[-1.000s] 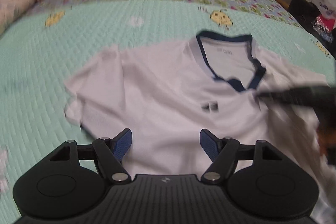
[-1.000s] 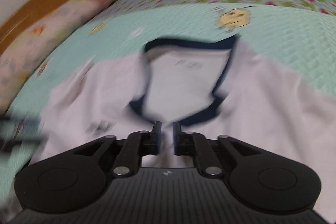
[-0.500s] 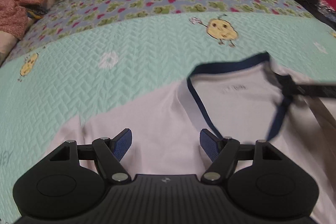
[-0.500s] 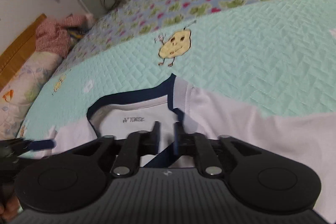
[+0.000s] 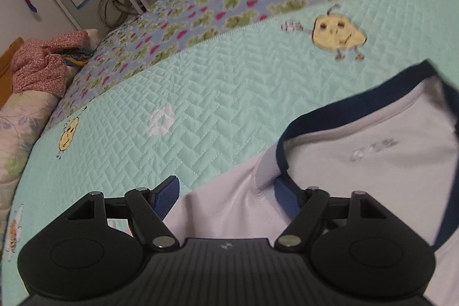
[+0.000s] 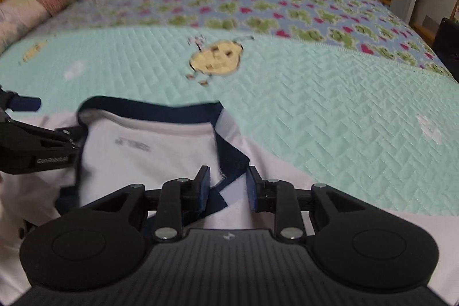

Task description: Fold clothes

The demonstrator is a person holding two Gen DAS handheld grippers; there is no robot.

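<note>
1. We see a white shirt point(image 6: 160, 154) with a dark blue collar point(image 6: 149, 108) lying on the green quilt point(image 6: 330, 105) of a bed, neck opening toward 12 o'clock in the right wrist view, the printed label inside the neck showing.
2. How far along: the top of the shirt looks spread flat, shoulders running off toward 3 and 9 o'clock. We see no fold line across it, but the body and hem are out of both views, so we cannot tell whether the lower part is folded. Our judgement is that most of the folding is left, at least at the collar end.
3. Our left gripper point(image 5: 225, 197) is spread wide. The shoulder cloth and the collar's left edge sit between its blue pads point(image 5: 282, 197), which do not close on them; whether the right-hand pad touches the collar we cannot tell.
4. Our right gripper point(image 6: 228, 188) is part open. The collar's front strip runs through the gap at 6 o'clock, unpinched and slack.
5. In the right wrist view the left gripper shows at 9 o'clock, beside the collar's left edge.
6. A pink cloth heap point(image 5: 43, 62) lies far off at 10 o'clock, by the pillow point(image 5: 20, 122).
</note>
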